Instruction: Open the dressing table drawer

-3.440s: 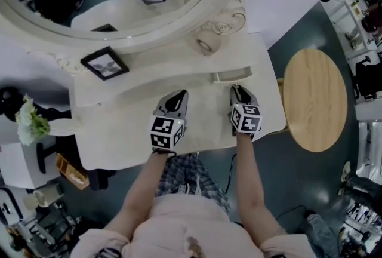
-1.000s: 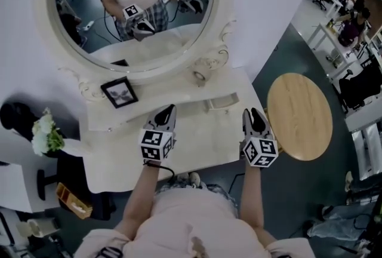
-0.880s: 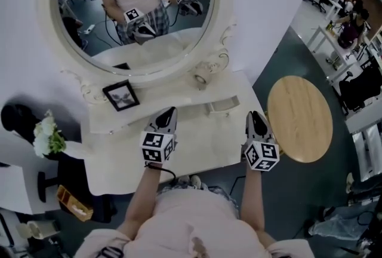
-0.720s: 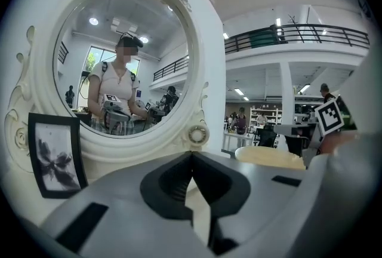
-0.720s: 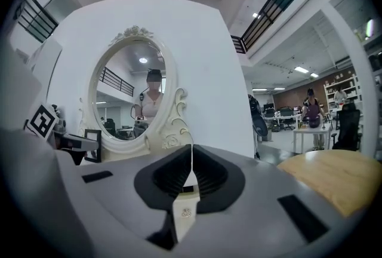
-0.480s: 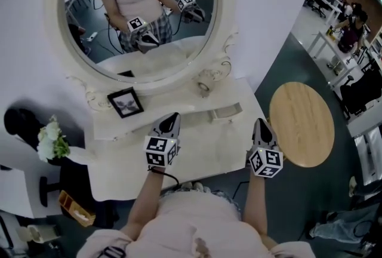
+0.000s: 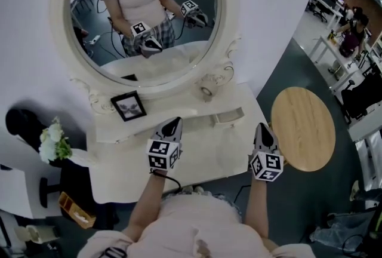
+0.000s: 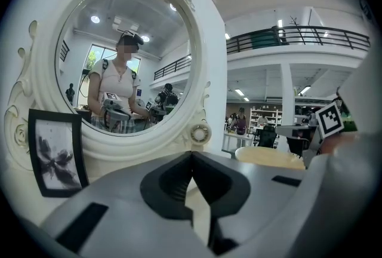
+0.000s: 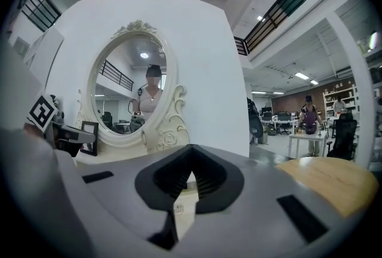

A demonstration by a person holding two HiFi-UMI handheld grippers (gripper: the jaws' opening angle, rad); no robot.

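Note:
The white dressing table (image 7: 206,158) carries a low shelf with a small drawer (image 7: 229,117) that sticks out a little, its top showing open. My right gripper (image 7: 263,129) hovers at the table's right front corner, to the right of the drawer and apart from it. Its jaws are shut with nothing between them (image 9: 191,150). A small knob (image 9: 179,209) shows below them. My left gripper (image 7: 173,125) rests over the tabletop left of the drawer, also shut and empty (image 8: 192,158).
A big oval mirror (image 7: 143,18) stands at the back and reflects the person and both grippers. On the shelf are a black picture frame (image 7: 129,106) and a small round object (image 7: 208,91). A round wooden side table (image 7: 303,128) stands right; flowers (image 7: 54,142) left.
My right gripper has pulled back from the drawer front to the table's right front corner. The head view has tilted up, showing more of the mirror. The left gripper has stayed put.

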